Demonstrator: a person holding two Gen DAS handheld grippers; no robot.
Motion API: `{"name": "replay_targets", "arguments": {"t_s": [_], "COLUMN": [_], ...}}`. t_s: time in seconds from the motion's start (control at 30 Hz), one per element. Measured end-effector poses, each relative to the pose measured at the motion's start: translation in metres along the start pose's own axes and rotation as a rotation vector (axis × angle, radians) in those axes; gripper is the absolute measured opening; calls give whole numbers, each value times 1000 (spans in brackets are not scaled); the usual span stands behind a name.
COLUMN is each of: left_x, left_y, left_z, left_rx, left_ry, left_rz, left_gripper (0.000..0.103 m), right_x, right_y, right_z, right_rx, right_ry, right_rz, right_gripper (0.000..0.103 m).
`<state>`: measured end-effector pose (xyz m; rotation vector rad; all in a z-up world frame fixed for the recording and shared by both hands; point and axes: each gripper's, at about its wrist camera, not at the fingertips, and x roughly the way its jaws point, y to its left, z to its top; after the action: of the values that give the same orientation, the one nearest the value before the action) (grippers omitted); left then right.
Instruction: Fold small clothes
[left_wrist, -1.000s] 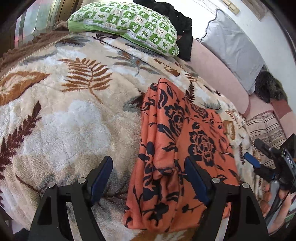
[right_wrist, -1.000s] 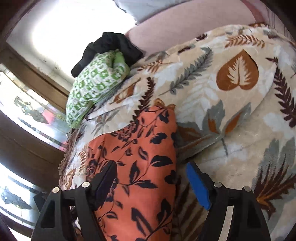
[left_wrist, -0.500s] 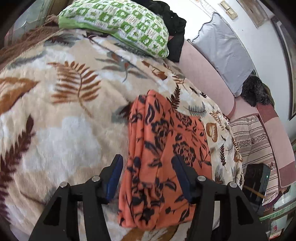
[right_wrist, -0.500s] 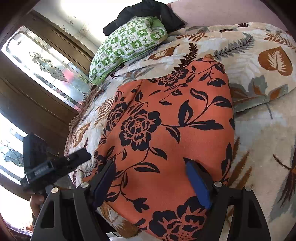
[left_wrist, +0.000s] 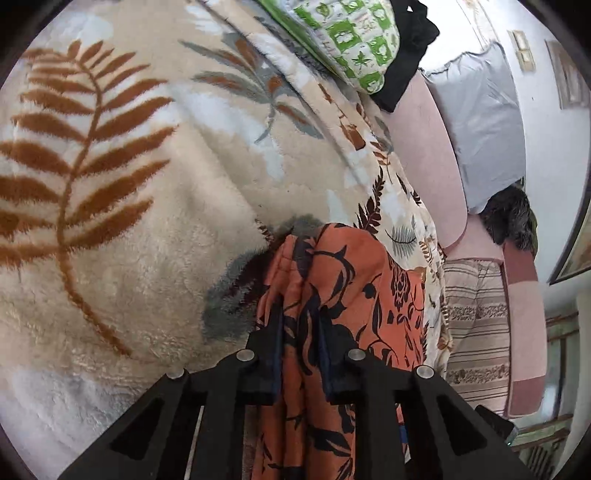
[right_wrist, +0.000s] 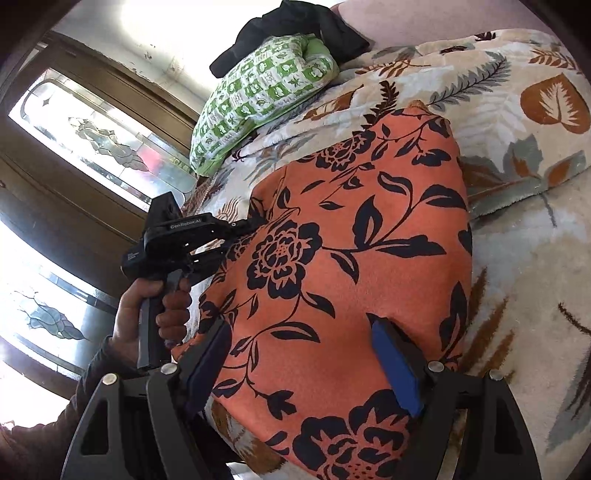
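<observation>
An orange garment with black flowers (left_wrist: 354, 280) (right_wrist: 351, 240) lies folded on a leaf-patterned blanket (left_wrist: 129, 221). My left gripper (left_wrist: 299, 325) has its jaws closing on the garment's left edge, with a bunched fold of the cloth pinched between the pads. In the right wrist view the left gripper (right_wrist: 251, 223) reaches that edge from the left, with a hand (right_wrist: 155, 314) on its handle. My right gripper (right_wrist: 303, 362) hangs open over the garment's near end, one finger on either side of the cloth's width, and holds nothing.
A green checked pillow (left_wrist: 347, 33) (right_wrist: 258, 96) and a black cloth (left_wrist: 410, 44) lie at the blanket's far end. A pink sofa back (left_wrist: 424, 155), a grey cushion (left_wrist: 480, 122) and a striped cloth (left_wrist: 476, 325) are to the right. Glass-panelled doors (right_wrist: 92, 140) stand beyond the left gripper.
My left gripper has pushed forward and down onto the garment's left edge, and its jaws have narrowed around a fold. The right gripper came lower over the garment, then held still.
</observation>
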<state>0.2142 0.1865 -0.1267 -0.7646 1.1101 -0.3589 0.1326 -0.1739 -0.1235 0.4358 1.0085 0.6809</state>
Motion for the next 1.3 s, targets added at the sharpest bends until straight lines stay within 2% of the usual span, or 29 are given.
{"name": "replay_targets", "arguments": {"t_s": [0.1,0.2,0.33,0.37,0.43,0.5,0.53,0.63,0.77,0.8,0.87,0.9,0.93,0.97,1.03,1.1,1.17,1.3], "left_x": [-20,-47,-66,-64,-46,-45,-51,-64,-82,-81,-65,-58,-62,-68,-74,-78,-85,-96], "left_y": [-22,-43,-52,-47,-24,6,7,-11,-31,-31,-16,-1,7,7,-5,-16,-26,-49], "left_z": [-13,-41,-90,-101,-113,-118,-117,-121,-137,-141,-145,-144,-145,-146,-148,-149,-148,-137], "left_rx": [62,158,201,190,132,1,-29,16,69,90,76,7,-44,-53,-15,19,38,132], "left_ry": [-21,-49,-58,-56,-18,-47,-52,-75,-102,-105,-63,-49,-67,-75,-86,-80,-95,-155], "left_rz": [69,89,64,86,179,86,70,99,67,85,221,202,155,144,157,134,125,94], "left_gripper": [34,49,50,50,48,45,41,38,40,40,38,35,34,34,32,32,35,59], "right_x": [-1,-2,-2,-1,-1,0,0,1,1,1,2,2,2,3,2,3,3,-13], "right_y": [-1,-4,-6,-6,-5,-4,-4,-2,-6,-7,-6,-6,-5,-4,-3,-5,-6,-2], "right_z": [0,-1,0,1,1,1,2,4,7,6,5,5,4,5,6,7,7,10], "right_rx": [0,26,55,58,61,61,61,59,99,104,101,96,91,88,78,86,99,110], "right_ry": [-3,-15,-21,-21,-22,-21,-18,-7,-6,-9,-13,-13,-11,-5,1,3,0,-29], "right_rz": [6,22,32,33,28,24,24,12,17,19,16,12,11,11,6,10,18,53], "right_gripper": [81,81,82,83,83,83,83,83,84,84,84,84,84,84,84,84,84,84]}}
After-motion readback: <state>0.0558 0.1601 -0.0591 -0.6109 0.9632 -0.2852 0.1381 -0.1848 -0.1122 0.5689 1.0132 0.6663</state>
